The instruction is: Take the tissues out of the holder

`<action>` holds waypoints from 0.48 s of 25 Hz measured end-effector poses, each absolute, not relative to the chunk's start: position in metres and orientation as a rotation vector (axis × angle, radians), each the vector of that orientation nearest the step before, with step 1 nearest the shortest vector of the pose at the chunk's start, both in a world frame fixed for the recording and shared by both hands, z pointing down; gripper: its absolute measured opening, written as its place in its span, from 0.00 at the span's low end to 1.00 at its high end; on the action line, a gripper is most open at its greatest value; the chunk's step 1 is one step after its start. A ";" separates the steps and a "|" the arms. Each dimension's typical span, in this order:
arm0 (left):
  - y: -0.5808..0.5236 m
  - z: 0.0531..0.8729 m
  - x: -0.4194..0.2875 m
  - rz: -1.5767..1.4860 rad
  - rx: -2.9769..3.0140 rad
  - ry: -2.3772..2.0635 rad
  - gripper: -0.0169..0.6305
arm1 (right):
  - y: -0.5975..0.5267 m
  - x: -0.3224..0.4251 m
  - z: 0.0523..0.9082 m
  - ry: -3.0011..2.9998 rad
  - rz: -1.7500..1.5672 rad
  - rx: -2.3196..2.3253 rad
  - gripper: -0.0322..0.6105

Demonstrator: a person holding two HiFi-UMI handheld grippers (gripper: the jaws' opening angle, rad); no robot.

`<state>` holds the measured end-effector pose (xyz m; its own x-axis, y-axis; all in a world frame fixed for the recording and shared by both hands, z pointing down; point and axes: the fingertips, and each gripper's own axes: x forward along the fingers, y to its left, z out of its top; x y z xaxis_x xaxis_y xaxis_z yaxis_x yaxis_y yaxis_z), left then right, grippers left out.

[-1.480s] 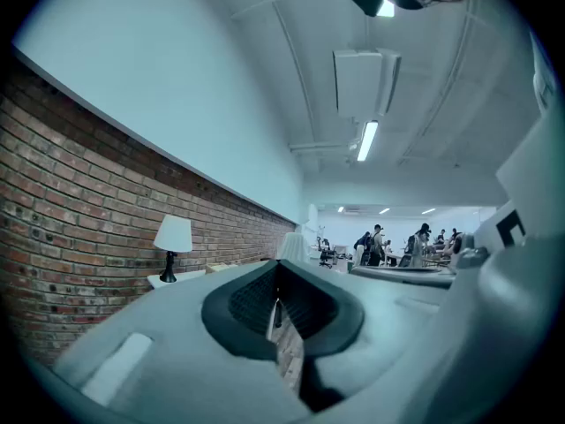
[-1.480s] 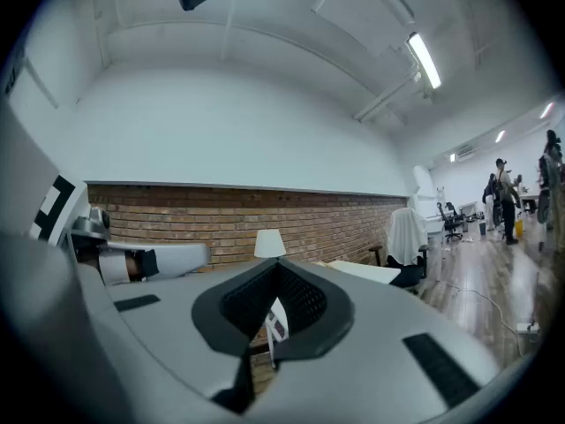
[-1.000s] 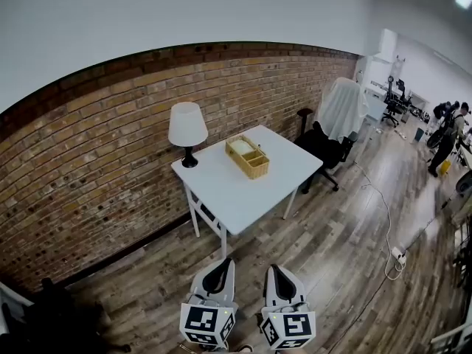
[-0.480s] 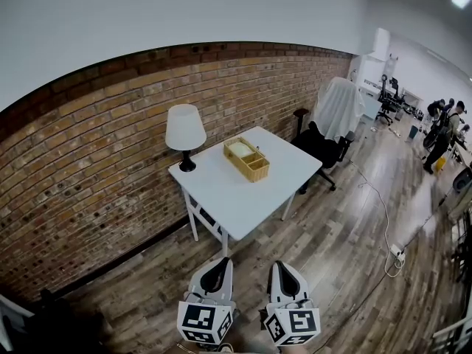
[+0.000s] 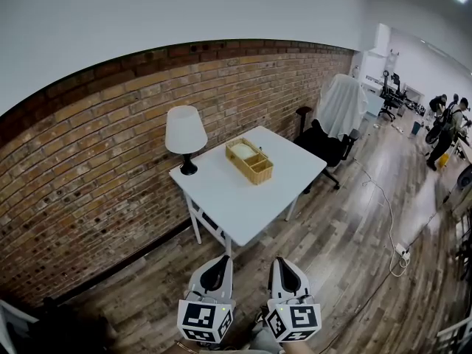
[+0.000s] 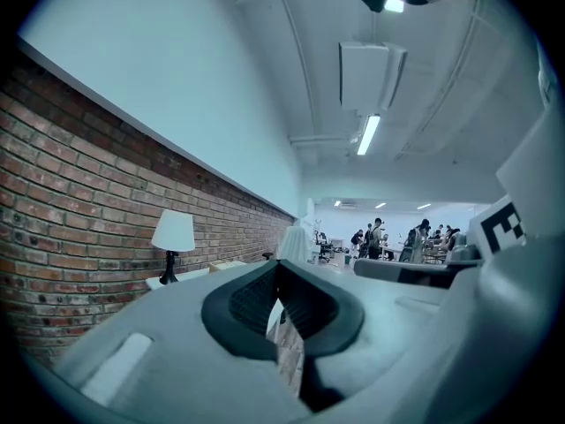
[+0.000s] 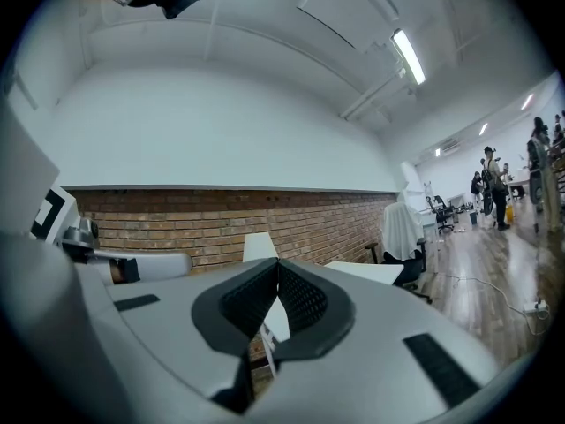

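Nearest, at the bottom of the head view, the left gripper [image 5: 218, 265] and the right gripper [image 5: 281, 265] are held side by side over the wooden floor [image 5: 346, 257], both pointing level toward the table. Each gripper's own view shows its jaws closed tip to tip with nothing between them. Beyond them, well apart from both, stands a white table [image 5: 243, 198] against the brick wall [image 5: 88, 161]. On it sits the woven holder [image 5: 257, 167], with the white tissues [image 5: 241, 150] lying in its end compartment, the one nearer the lamp [image 5: 185, 133]. Past the table are a chair [image 5: 324, 144] draped with a white cloth [image 5: 341, 105] and, far off, some people [image 5: 446, 124]. By my reading the task has not begun: the approach, the grasp and the lift out all remain.
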<state>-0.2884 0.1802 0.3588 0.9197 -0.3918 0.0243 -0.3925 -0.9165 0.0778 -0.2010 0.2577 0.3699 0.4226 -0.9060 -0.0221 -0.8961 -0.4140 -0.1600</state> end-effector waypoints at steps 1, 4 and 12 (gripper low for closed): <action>0.177 0.359 -0.284 0.012 2.998 -0.618 0.01 | 0.254 -0.197 0.370 1.616 -0.102 -2.521 0.06; 0.170 0.359 -0.270 0.008 2.995 -0.631 0.01 | 0.244 -0.181 0.371 1.637 -0.109 -2.516 0.06; 0.155 0.357 -0.215 0.019 2.977 -0.667 0.01 | 0.224 -0.128 0.366 1.683 -0.114 -2.498 0.06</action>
<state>-0.2152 0.1549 0.3568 0.9046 -0.4251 0.0318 -0.4262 -0.9005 0.0859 -0.1276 0.2242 0.3661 0.3762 -0.9265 -0.0090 -0.9169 -0.3709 -0.1476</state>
